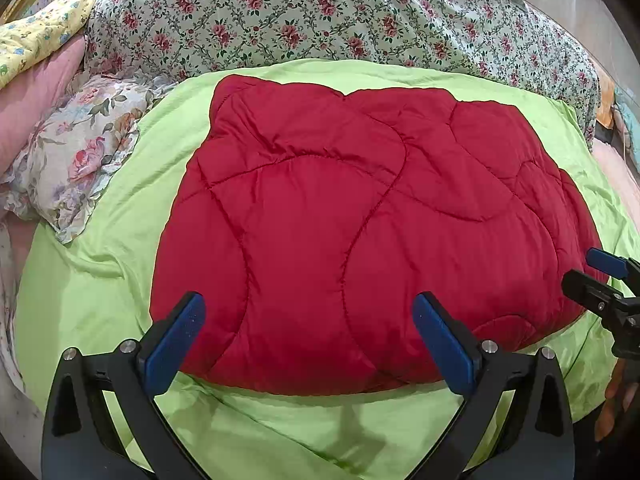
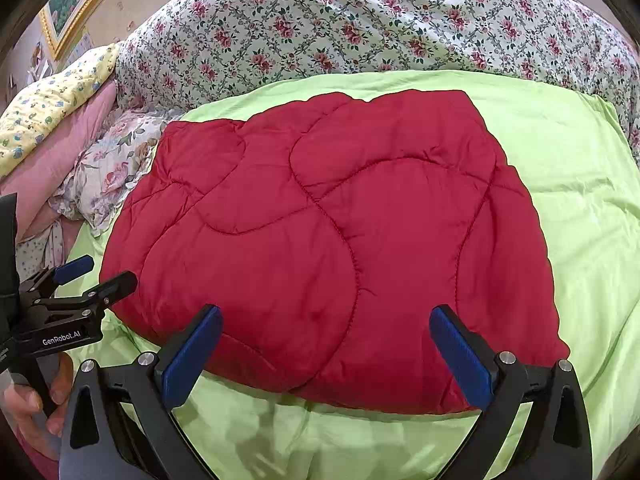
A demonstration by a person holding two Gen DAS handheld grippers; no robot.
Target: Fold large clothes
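A red quilted garment (image 1: 340, 216) (image 2: 320, 240) lies folded into a thick block on a lime green sheet (image 1: 100, 248) (image 2: 580, 200). My left gripper (image 1: 308, 320) hovers open over its near edge, nothing between the blue pads (image 1: 176, 340). The right gripper (image 2: 326, 332) is also open above the near edge, further right, with empty blue pads (image 2: 460, 360). The right gripper shows at the right rim of the left wrist view (image 1: 600, 276); the left gripper appears at the left of the right wrist view (image 2: 92, 276), held by a hand (image 2: 36, 400).
A rose-patterned quilt (image 1: 320, 12) (image 2: 380, 20) is heaped behind the green sheet. A floral pillow (image 1: 76, 160) (image 2: 112, 168), a pink pillow (image 1: 32, 96) and a yellow printed cloth (image 1: 36, 36) lie at the left. A gold-framed picture (image 2: 76, 0) hangs on the wall.
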